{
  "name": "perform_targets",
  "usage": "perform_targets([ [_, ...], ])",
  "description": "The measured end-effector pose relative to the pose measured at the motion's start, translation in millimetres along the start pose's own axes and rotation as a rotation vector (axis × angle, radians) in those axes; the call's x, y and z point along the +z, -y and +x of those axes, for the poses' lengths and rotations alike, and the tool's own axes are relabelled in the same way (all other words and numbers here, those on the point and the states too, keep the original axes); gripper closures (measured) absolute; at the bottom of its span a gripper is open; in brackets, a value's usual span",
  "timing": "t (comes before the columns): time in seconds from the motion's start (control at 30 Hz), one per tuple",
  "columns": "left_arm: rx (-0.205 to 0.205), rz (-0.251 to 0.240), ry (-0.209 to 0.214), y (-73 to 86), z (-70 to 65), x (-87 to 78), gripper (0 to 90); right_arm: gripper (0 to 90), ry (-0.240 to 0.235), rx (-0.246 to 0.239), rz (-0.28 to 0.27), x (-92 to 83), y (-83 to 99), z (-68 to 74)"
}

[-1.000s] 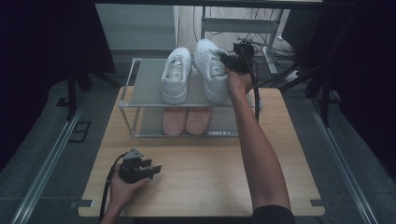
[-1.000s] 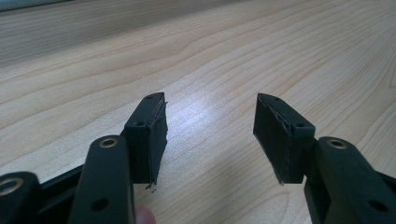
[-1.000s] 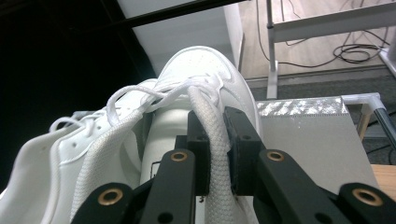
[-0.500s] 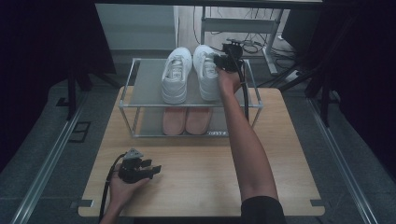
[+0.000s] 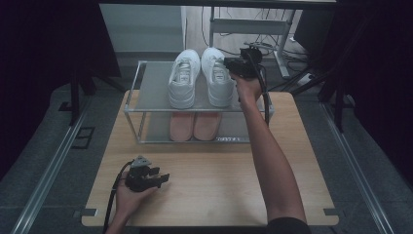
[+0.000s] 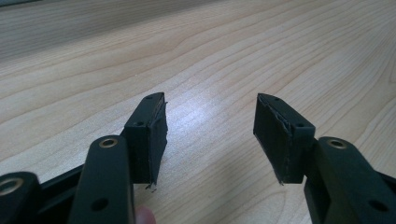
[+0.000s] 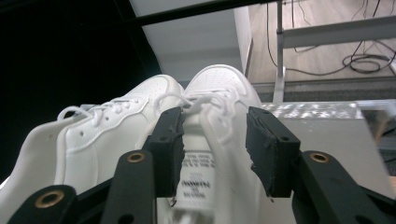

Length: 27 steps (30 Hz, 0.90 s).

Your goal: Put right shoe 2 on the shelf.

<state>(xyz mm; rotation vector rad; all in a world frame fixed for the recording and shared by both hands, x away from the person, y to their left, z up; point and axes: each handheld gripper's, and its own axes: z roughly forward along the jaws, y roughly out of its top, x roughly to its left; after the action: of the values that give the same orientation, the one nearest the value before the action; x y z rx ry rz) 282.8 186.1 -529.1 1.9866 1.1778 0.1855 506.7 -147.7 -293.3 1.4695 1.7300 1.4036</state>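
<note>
Two white sneakers stand side by side on the top shelf of a metal shoe rack (image 5: 152,90): the left sneaker (image 5: 184,78) and the right sneaker (image 5: 216,78). My right gripper (image 5: 227,62) is at the right sneaker's side, open. In the right gripper view its jaws (image 7: 214,123) straddle that sneaker's laces and labelled tongue (image 7: 198,173) without pinching them, and the left sneaker (image 7: 107,128) lies beside it. My left gripper (image 5: 163,176) rests in a hand on the wooden table (image 5: 219,180) near the front left, open (image 6: 210,105) with bare wood between its pads.
A pair of pink shoes (image 5: 195,126) sits on the rack's lower shelf. The rack takes up the table's far half. Behind it are a white cabinet (image 5: 141,27) and a desk frame with cables (image 5: 253,24). The person's right forearm (image 5: 268,156) stretches across the table.
The right gripper has shifted a little left, closer onto the right sneaker, and the arm has swung with it. The left gripper has stayed put.
</note>
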Motion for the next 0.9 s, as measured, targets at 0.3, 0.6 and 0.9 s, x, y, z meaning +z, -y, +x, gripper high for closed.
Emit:
perform_targets([
  [0.3, 0.012, 0.007, -0.005, -0.2, -1.9, 1.5, 45.1, 73.9, -0.040, -0.048, 0.005, -43.3, 21.8, -29.6],
  [0.6, 0.014, 0.014, -0.007, 0.0, -3.2, 3.6, 45.1, 89.3, -0.075, -0.084, 0.076, -45.8, 50.6, -42.9],
  [0.9, 0.012, 0.010, -0.011, 0.0, -1.9, 1.0, 45.1, 89.7, -0.064, -0.084, 0.123, -33.2, 66.1, -45.8],
])
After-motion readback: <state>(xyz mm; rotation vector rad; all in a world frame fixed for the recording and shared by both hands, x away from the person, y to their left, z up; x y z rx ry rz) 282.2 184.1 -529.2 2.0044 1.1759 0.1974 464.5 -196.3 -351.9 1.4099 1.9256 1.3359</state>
